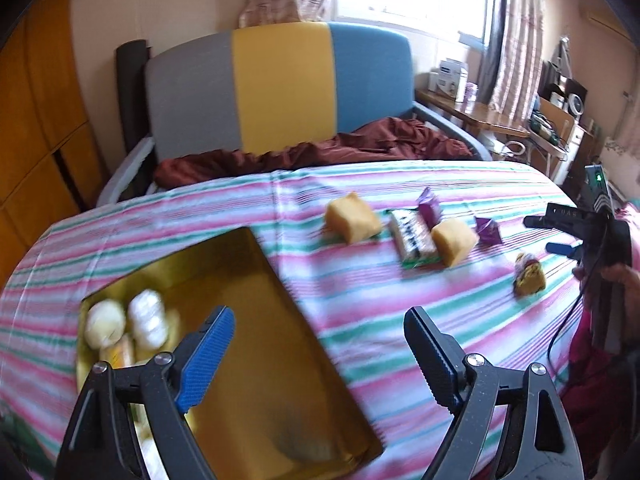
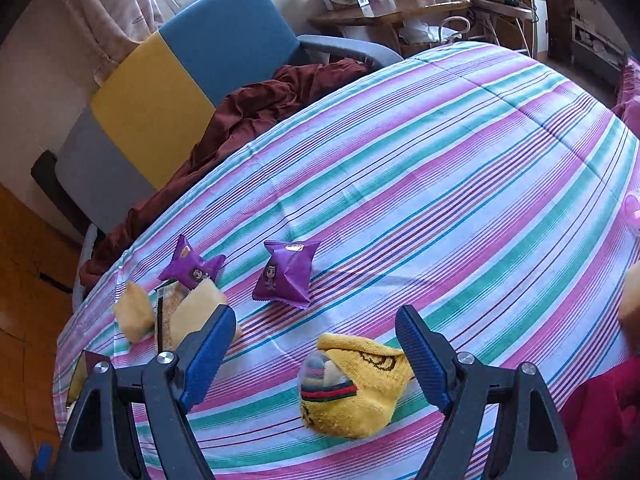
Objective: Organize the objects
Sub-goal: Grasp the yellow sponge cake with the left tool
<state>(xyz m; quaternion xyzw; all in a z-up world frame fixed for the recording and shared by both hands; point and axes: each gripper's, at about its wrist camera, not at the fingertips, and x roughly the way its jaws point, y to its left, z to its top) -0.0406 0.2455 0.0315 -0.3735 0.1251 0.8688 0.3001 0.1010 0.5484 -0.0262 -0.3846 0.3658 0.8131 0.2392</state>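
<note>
A gold tin lies on the striped bedspread at the left, with several wrapped snacks in its near corner. My left gripper hangs open over the tin's right edge, nothing between its fingers. Further right lie two yellow cake pieces, a green-and-white packet, two purple packets and a rolled yellow sock. My right gripper stands open just above the sock, which lies between its fingers without touching the pads. The purple packets sit beyond it.
The striped bedspread covers the whole work surface. A crumpled maroon blanket and a grey, yellow and blue headboard lie behind. A cluttered wooden desk stands at the back right. A hand holds the right gripper at the bed's right edge.
</note>
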